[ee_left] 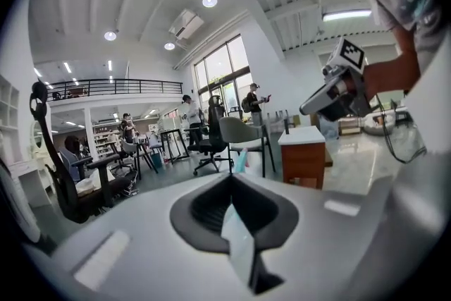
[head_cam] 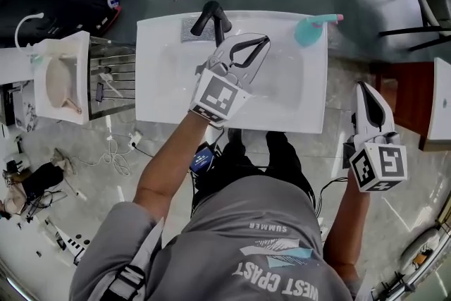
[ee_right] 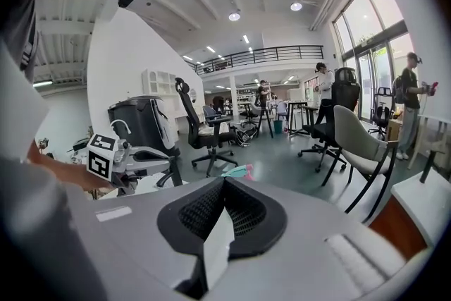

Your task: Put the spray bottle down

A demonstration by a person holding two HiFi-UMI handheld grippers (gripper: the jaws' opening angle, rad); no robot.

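Teal plastic spray bottle [head_cam: 309, 30], pink nozzle tip, lies on side at far right corner of glossy white sink top [head_cam: 162, 95]. Left gripper [head_cam: 261, 43] clenched, empty, above it. Right gripper [head_cam: 363, 87] clenched, empty, off right edge.

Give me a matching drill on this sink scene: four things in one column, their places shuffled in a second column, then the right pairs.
Things
1. spray bottle
2. faucet
3. left hand-held gripper
4. right hand-held gripper

Places
A. over the floor, right of the sink unit
B. on the sink unit's far right corner
C. on its far edge, near the middle
D. above its basin

Pairs: 1-B, 2-C, 3-D, 4-A
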